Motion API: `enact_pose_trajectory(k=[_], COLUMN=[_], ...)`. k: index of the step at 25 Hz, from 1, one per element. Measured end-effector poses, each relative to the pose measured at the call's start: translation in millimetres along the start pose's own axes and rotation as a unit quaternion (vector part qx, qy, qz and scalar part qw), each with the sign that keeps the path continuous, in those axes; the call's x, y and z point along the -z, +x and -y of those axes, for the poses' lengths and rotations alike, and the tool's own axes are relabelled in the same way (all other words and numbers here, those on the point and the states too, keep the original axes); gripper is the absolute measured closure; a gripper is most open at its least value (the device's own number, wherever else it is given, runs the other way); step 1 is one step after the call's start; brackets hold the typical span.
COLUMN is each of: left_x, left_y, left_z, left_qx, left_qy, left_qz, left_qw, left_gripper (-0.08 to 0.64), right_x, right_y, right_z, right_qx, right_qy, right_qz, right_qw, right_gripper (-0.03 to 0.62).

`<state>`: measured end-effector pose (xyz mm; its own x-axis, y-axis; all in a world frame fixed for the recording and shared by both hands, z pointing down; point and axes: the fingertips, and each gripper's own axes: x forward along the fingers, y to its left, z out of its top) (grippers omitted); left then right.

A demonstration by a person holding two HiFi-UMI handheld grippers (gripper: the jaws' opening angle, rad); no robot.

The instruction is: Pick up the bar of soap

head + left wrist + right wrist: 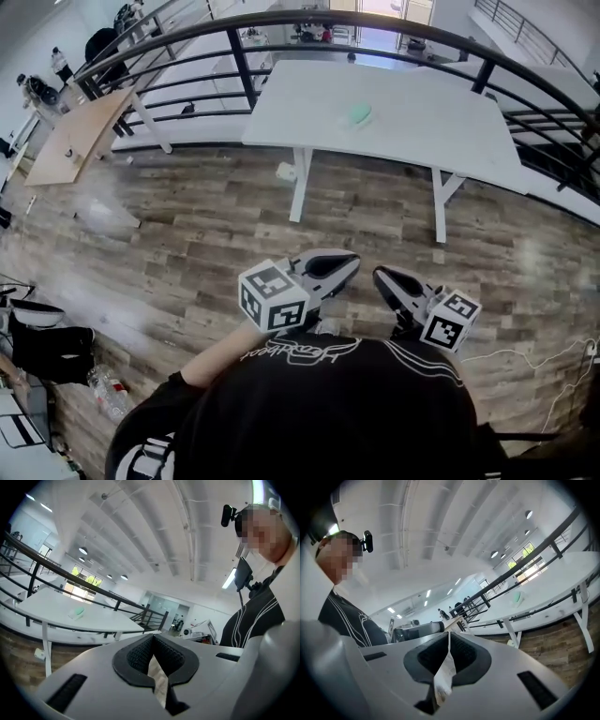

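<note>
Left gripper (342,265): jaws pressed together, empty, held low.
Right gripper (389,281): likewise closed on nothing.
Table (422,122): white, well ahead of both.
Bar of soap (356,116): pale green, on the tabletop.
Risk: jaws arriving closed would likely shove the soap instead of straddling it.
Containers: no dish discernible under the soap.

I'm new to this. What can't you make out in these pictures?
- Bar of soap, head view: too small and far on the white table to show its shape or what it rests on; both gripper views give only a pale green speck.
- Small white thing on the floor by the table leg, head view: too small to name.
- Person's hands, head view: hidden under the left gripper and right gripper.
</note>
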<state>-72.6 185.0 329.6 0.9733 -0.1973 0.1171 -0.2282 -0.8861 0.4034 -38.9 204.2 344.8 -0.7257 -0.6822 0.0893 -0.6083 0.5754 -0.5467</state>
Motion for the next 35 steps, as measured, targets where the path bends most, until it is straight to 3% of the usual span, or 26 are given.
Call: enact_pose_trajectory(k=[6, 13, 17, 26, 35], left_x=[-37.3, -51.3, -54.4, -58.6, -67.1], left_y=[3.8, 3.9, -1.4, -10.4, 27.4], left_z=[-61.3, -101.6, -113.1, -130.5, -153.2], left_qx=[0.015, 0.024, 0.009, -0.011, -0.032], left_qy=[0.009, 0.022, 0.047, 0.046, 0.051], left_qz=[0.010, 0.007, 0.007, 0.018, 0.008], left_qw=[0.9998, 0.9995, 0.9988, 0.9987, 0.9982], left_gripper=[0.552, 0.552, 0.552, 0.552, 0.552], right_x=[-33.8, -46.7, -52.3, -62.8, -85.8], right_y=[50.4, 83.4, 95.6, 115.5, 115.8], right_z=[28.0, 50.7, 54.1, 57.6, 98.6], right_qx=[0.011, 0.026, 0.027, 0.008, -0.011], right_qy=[-0.015, -0.027, -0.030, -0.045, -0.040], right_qz=[0.001, -0.007, -0.008, 0.000, 0.012], right_qw=[1.000, 0.999, 0.999, 0.999, 0.999], right_gripper=[0.575, 0.574, 0.575, 0.574, 0.575])
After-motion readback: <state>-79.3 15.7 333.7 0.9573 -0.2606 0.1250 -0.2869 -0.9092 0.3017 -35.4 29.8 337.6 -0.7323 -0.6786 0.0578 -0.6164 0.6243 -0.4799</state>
